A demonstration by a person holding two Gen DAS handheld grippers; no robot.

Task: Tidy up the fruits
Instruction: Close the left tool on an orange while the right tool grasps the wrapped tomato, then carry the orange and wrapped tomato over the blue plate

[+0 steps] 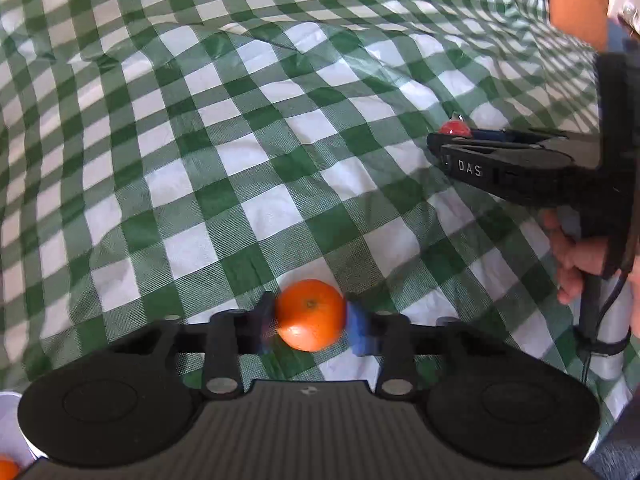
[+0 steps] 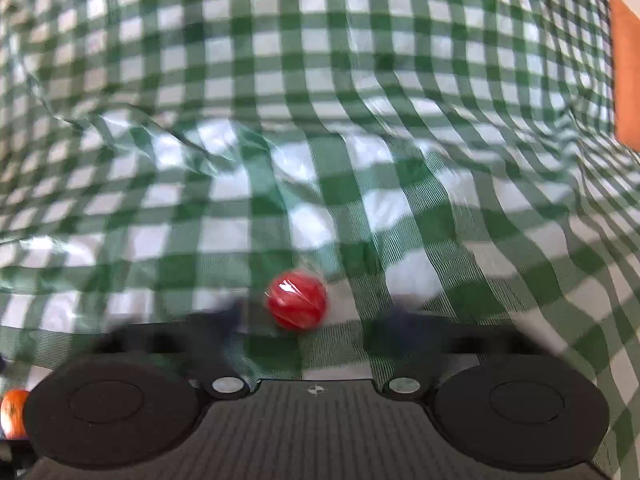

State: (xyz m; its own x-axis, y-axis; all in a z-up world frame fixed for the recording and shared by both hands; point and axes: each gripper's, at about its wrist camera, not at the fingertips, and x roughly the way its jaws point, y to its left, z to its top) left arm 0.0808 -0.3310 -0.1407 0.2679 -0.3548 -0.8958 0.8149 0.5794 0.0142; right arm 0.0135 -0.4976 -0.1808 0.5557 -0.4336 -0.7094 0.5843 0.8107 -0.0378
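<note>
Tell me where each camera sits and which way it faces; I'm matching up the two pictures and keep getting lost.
Left wrist: sits on the left claw, looking forward and down at the checked tablecloth; its own claw grips an orange, and the right claw and the hand holding it show at the right.
Right wrist: sits on the right claw, looking down at a red ball lying between its blurred fingers.
Shared: the tablecloth and the red ball.
</note>
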